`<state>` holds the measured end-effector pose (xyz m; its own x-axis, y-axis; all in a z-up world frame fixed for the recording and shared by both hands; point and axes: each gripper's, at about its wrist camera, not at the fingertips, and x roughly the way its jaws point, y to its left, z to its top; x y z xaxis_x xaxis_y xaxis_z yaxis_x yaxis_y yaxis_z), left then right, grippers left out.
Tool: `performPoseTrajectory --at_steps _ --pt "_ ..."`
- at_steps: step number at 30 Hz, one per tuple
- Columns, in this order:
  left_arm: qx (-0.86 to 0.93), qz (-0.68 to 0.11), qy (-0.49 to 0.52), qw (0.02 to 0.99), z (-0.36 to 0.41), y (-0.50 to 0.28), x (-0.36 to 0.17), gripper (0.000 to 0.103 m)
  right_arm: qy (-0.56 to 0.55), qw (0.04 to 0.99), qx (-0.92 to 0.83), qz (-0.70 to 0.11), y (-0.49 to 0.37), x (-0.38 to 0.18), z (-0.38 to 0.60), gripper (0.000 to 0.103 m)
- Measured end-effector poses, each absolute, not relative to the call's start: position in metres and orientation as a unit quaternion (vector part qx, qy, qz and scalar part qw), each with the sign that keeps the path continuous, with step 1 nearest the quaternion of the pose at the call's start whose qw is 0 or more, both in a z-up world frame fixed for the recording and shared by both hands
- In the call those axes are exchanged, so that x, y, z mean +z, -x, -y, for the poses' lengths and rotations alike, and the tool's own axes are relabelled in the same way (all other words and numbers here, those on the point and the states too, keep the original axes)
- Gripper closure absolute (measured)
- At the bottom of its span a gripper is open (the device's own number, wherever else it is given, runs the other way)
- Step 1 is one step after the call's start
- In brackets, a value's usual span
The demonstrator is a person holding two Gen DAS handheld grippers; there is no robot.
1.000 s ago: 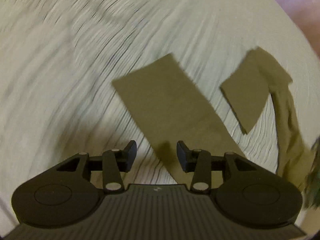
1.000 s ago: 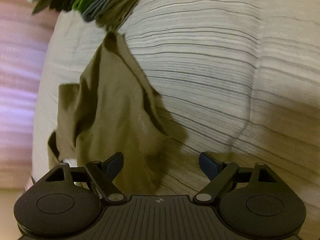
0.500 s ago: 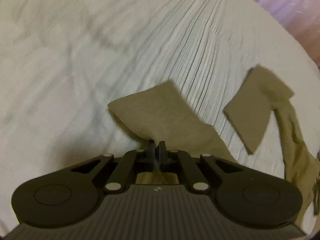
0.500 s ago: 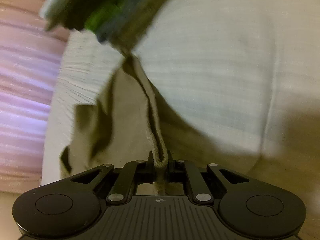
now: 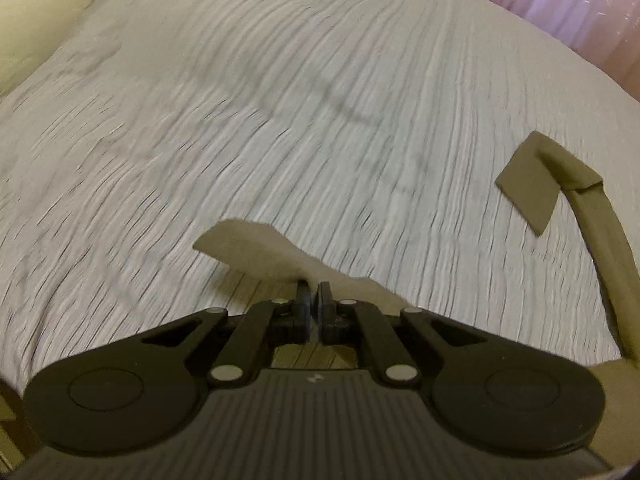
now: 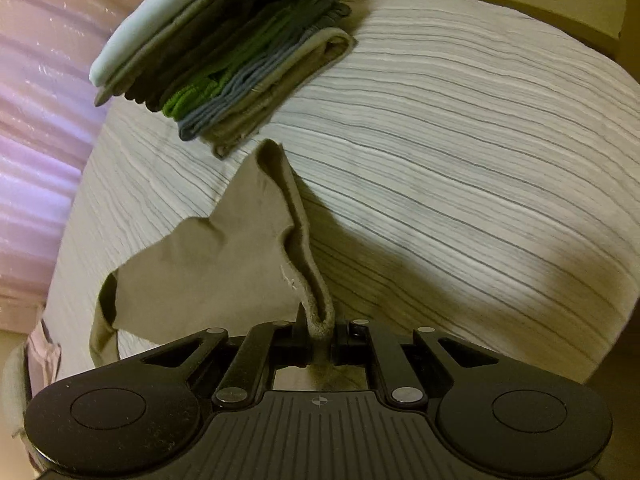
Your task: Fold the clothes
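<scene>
An olive-brown garment [image 5: 256, 250] lies partly lifted off the striped bed cover [image 5: 280, 100]. My left gripper [image 5: 314, 294] is shut on one flat end of it, which rises just ahead of the jaws. Another flap of the same garment [image 5: 528, 182] hangs at the right, with a strip curving down toward the lower right. In the right wrist view my right gripper [image 6: 318, 322] is shut on a bunched, rolled edge of the garment [image 6: 208, 264], whose cloth spreads leftward above the cover.
A stack of folded clothes [image 6: 224, 60] in white, dark, green and blue-grey sits at the far left of the bed. Pink curtains [image 6: 36, 120] hang beyond the bed's edge. Pillows [image 5: 36, 16] lie at the far left corner.
Both grippers went from open above the garment to shut on it, then lifted their edges. The cloth now hangs raised off the cover.
</scene>
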<state>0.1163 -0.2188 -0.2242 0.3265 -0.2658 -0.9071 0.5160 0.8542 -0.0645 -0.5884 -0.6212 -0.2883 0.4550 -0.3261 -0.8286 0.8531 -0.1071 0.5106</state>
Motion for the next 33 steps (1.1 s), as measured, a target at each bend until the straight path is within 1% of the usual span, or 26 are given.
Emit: performPoseTrajectory --at_steps 3,5,7,8,9,10,11,13,15,16,20,23,24,27,31,32,33 --pt "-0.231 -0.525 -0.13 0.809 0.196 -0.1 -0.227 0.099 -0.581 0.621 -0.464 -0.25 0.605 -0.294 0.614 0.097" --pt "-0.227 -0.533 -0.148 0.802 0.19 -0.088 -0.245 0.098 -0.587 0.612 -0.459 -0.263 0.613 -0.305 0.611 0.097" --pt "-0.198 -0.545 -0.202 0.789 0.193 -0.076 -0.272 0.092 -0.596 0.601 -0.452 -0.28 0.614 -0.327 0.609 0.096" --pt "-0.176 -0.551 -0.231 0.782 0.194 -0.071 -0.284 0.085 -0.599 0.592 -0.452 -0.294 0.613 -0.336 0.609 0.095" --pt "-0.158 -0.557 -0.249 0.776 0.195 -0.066 -0.293 0.084 -0.596 0.58 -0.456 -0.317 0.611 -0.345 0.61 0.073" --pt "-0.148 -0.561 -0.251 0.775 0.194 -0.063 -0.295 0.084 -0.583 0.564 -0.47 -0.347 0.608 -0.35 0.611 0.056" --pt "-0.144 -0.564 -0.242 0.776 0.193 -0.061 -0.294 0.084 -0.559 0.554 -0.492 -0.373 0.605 -0.35 0.61 0.029" --pt "-0.154 -0.553 -0.223 0.788 0.193 -0.056 -0.282 0.084 -0.509 0.56 -0.523 -0.392 0.602 -0.342 0.609 0.027" --pt "-0.195 -0.522 -0.216 0.802 0.208 -0.054 -0.264 0.085 -0.499 0.553 -0.551 -0.376 0.604 -0.334 0.611 0.027" --pt "-0.22 -0.508 -0.218 0.804 0.219 -0.054 -0.258 0.083 -0.497 0.547 -0.566 -0.365 0.606 -0.33 0.612 0.027" --pt "-0.346 -0.475 -0.216 0.78 0.293 -0.059 -0.254 0.069 -0.523 0.541 -0.588 -0.296 0.604 -0.321 0.611 0.027" --pt "-0.404 -0.499 -0.148 0.752 0.358 -0.073 -0.269 0.064 -0.532 0.541 -0.586 -0.283 0.586 -0.32 0.605 0.027" --pt "-0.416 -0.51 -0.119 0.743 0.377 -0.078 -0.276 0.06 -0.535 0.54 -0.585 -0.283 0.578 -0.32 0.605 0.027" --pt "-0.421 -0.543 -0.058 0.725 0.434 -0.096 -0.305 0.058 -0.549 0.535 -0.581 -0.274 0.564 -0.323 0.6 0.027" --pt "-0.383 -0.586 -0.015 0.714 0.485 -0.119 -0.346 0.058 -0.562 0.522 -0.581 -0.273 0.551 -0.328 0.593 0.027" --pt "-0.371 -0.594 -0.011 0.713 0.494 -0.125 -0.357 0.06 -0.562 0.518 -0.583 -0.276 0.55 -0.329 0.592 0.027" --pt "-0.359 -0.601 -0.01 0.714 0.503 -0.13 -0.367 0.065 -0.562 0.513 -0.585 -0.28 0.548 -0.331 0.592 0.027"
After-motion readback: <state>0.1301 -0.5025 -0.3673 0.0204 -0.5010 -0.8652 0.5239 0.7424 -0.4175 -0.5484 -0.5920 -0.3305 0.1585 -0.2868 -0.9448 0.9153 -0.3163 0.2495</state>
